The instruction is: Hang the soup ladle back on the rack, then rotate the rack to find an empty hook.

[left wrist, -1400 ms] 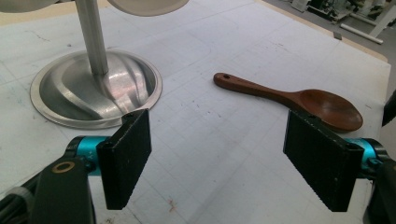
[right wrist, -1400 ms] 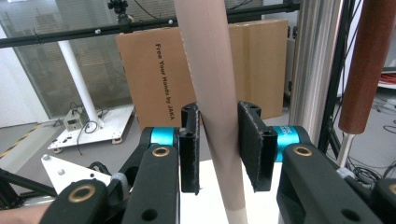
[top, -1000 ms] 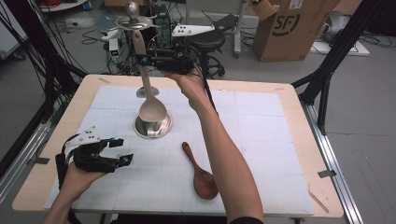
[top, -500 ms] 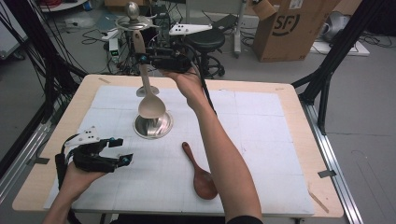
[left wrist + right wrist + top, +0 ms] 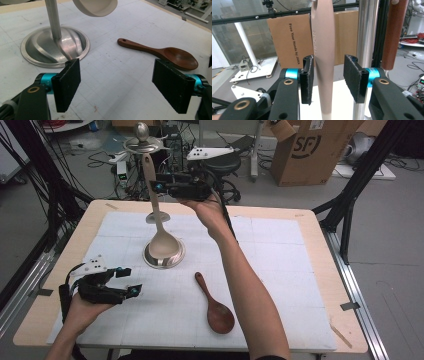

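A metal stand with a round base and a top disc stands on the white mat. A pale spoon hangs upright along it, its bowl just above the base. My right gripper is raised at the spoon's handle. Its jaws straddle the handle, with a gap showing on the right side. A dark brown wooden spoon lies flat on the mat. My left gripper rests low at the front left, open and empty, pointing toward the base and the brown spoon.
The stand's shiny pole rises just behind my right jaw, and a reddish-brown handle hangs beside it. The mat covers a wooden table. Cardboard boxes, a stool and cables lie beyond the far edge.
The pale spoon's bowl has shifted slightly over the base. Both hands stay about where they were.
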Motion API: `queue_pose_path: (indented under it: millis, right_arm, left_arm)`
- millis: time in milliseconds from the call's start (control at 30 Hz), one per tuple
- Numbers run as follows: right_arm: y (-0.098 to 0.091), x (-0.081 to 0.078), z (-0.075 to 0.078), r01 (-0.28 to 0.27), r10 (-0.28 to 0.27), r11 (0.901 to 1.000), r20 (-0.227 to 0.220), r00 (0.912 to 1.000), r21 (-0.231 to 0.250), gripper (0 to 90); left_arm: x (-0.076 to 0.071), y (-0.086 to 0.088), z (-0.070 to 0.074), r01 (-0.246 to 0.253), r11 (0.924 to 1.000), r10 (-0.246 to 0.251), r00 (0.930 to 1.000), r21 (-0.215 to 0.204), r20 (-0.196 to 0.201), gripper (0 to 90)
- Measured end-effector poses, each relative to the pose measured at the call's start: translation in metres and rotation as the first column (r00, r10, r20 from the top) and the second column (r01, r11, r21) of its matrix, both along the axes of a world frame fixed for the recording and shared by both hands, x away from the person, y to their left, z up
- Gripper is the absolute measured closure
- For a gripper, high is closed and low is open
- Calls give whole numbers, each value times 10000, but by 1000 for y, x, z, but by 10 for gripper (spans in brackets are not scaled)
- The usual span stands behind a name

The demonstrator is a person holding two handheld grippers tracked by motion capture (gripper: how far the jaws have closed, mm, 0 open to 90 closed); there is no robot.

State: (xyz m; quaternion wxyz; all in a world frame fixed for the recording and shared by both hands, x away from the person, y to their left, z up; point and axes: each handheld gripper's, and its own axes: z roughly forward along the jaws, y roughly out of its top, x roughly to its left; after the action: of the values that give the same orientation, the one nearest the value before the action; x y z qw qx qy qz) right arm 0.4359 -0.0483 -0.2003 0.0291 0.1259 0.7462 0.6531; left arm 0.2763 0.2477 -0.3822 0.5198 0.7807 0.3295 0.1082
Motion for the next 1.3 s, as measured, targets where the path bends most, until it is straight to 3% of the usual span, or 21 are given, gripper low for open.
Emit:
queue_pose_path:
  millis: [267,567,1000,1300]
  right_arm:
    - [-15,-3,1,196,-196,9998,42,9998,31,630]
    - [-24,-9,16,240,-241,9997,457,9987,36,892]
    - [-21,-10,47,19,-13,10000,849,9964,-66,893]
    - [-12,-7,55,-2,16,9999,904,9959,-158,893]
  left_arm:
    - [1,0,0,-39,10000,39,10000,27,-8,235]
    - [1,0,-1,-3,10000,3,10000,29,-16,235]
    - [1,-1,-1,10,10000,-10,10000,91,-8,235]
    - [1,-1,-1,-76,9998,76,10000,157,-3,235]
